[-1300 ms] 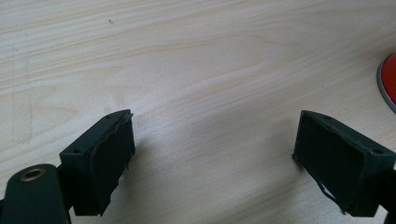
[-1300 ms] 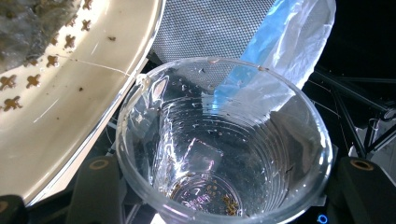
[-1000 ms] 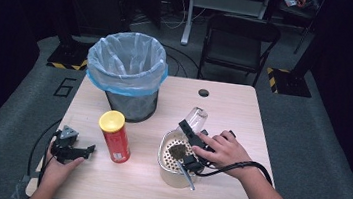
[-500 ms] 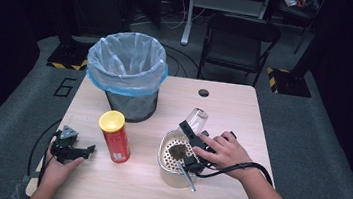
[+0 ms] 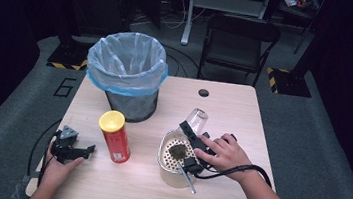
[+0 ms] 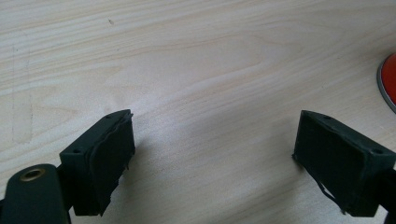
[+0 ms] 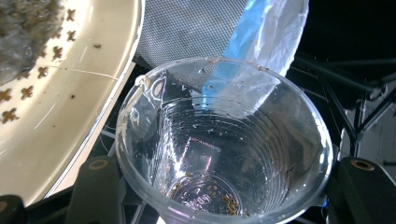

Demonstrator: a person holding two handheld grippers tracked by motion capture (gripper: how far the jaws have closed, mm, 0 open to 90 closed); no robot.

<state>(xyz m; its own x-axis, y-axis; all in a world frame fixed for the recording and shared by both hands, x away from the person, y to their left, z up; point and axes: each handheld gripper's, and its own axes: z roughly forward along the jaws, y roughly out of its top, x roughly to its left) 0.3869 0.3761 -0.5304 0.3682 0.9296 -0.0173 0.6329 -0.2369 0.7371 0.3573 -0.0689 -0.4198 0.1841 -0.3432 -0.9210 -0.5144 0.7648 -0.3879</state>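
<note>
A clear plastic cup lies tilted between the jaws of my right gripper, which is shut on it just beyond a cream pot with a perforated strainer insert. In the right gripper view I look into the cup, where small brown bits and drops stick to its bottom. A dark wet clump sits in the strainer. My left gripper rests on the table at the left, open with bare wood between its jaws.
A red can with a yellow lid stands between the two hands; its edge shows at the right of the left gripper view. A mesh bin with a blue liner stands at the back left. A thin metal rod leans on the pot.
</note>
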